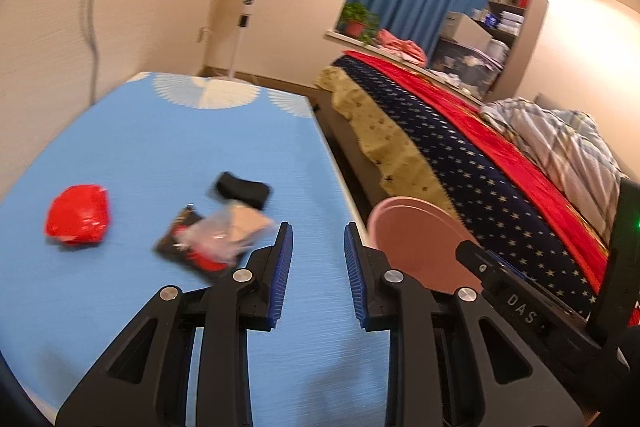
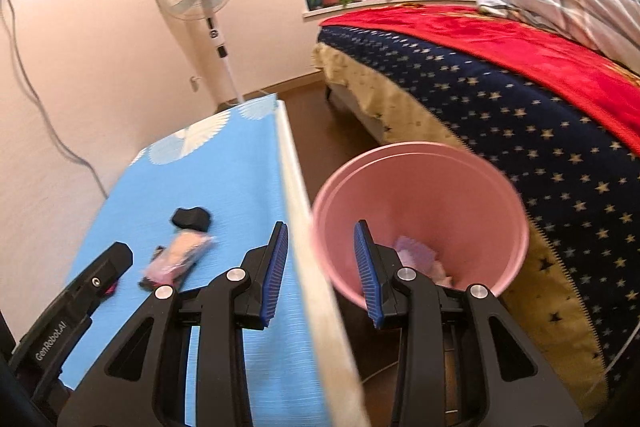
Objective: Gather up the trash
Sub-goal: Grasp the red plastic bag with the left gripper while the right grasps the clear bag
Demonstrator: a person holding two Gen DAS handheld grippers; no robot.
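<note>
Blue-padded jaws of left gripper [image 1: 318, 233] and right gripper [image 2: 322, 231] apart, empty, tilted downward over table [image 1: 168, 147] and pink bin [image 2: 420, 163].

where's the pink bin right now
In the right wrist view the pink bin stands on the floor between the blue table's edge on its left and the starry bedspread on its right.

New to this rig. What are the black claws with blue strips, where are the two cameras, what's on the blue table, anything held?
A person carries one hand-held gripper in each hand; a fisheye camera on each looks along its fingers. The left hand-held gripper is over the blue table; the right hand-held gripper straddles the table's edge beside a pink bin that already has scraps in it. On the table: a red crumpled bag, a black item, and overlapping wrappers. Both grippers are open, holding nothing.
</note>
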